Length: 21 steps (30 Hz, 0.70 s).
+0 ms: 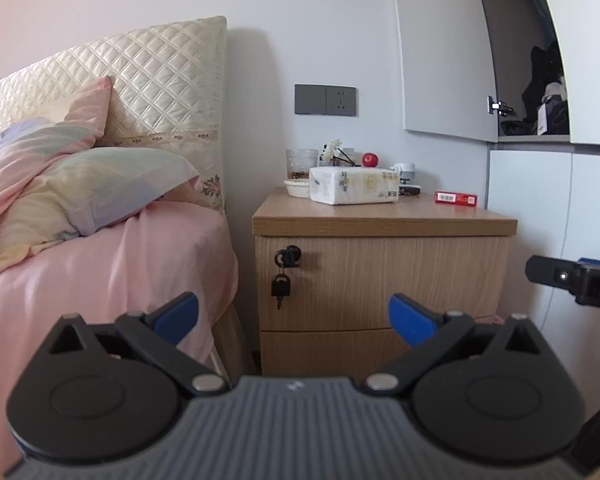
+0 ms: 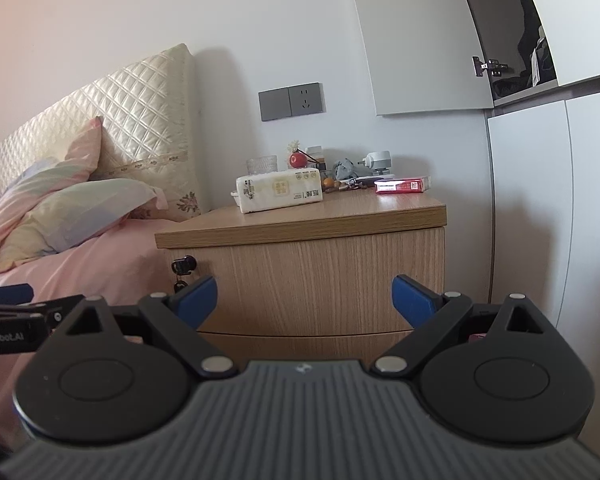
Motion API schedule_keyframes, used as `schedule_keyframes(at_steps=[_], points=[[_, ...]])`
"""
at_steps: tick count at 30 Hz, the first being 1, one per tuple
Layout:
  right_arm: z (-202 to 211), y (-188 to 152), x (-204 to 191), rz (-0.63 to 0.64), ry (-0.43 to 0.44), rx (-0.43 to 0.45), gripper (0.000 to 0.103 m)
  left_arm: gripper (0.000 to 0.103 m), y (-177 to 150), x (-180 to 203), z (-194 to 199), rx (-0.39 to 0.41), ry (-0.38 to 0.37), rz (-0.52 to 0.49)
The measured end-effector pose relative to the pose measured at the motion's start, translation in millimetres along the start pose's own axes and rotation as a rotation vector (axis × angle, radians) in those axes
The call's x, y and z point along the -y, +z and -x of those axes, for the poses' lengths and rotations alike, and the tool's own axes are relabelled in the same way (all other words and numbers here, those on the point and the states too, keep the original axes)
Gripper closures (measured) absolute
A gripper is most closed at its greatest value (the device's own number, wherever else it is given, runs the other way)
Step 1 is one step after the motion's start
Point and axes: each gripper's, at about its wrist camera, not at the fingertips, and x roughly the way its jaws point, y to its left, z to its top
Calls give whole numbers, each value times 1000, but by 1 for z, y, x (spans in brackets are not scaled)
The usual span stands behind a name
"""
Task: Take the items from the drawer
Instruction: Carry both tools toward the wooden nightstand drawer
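Bedroom corner with pale walls; light-wood bedside cabinet (image 1: 384, 272) wedged between a pink-sheeted bed (image 1: 100, 272) at 9 o'clock and white wardrobe panels (image 1: 540, 208) at 3 o'clock. Two drawer fronts, both closed — upper drawer (image 1: 380, 280) with a black key (image 1: 281, 285) hanging from its lock, lower drawer (image 1: 332, 350) beneath. On top: one white tissue pack (image 1: 354, 186), one red flat box (image 1: 456, 198), one red apple (image 1: 370, 159), one clear glass (image 1: 301, 163). Left gripper (image 1: 294, 316) spread wide, empty, facing the drawers; right gripper (image 2: 304, 300) likewise wide and empty.
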Motion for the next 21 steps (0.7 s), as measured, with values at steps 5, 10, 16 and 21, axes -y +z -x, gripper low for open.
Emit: schedule_keyframes(at_steps=[5,10,16,21], points=[[-5,1,6,-22,-21,-11,7,0,1,0,-5,-19,-9,-3],[-9,2,13,-43,-42,-21,7,0,-2,8,0,-23,-36,-55],[-16,3,13,-60,-52,-37,7,0,2,9,0,-23,-54,-53],[-20,3,9,-73,-39,-53,7,0,2,7,0,-30,-52,-45]])
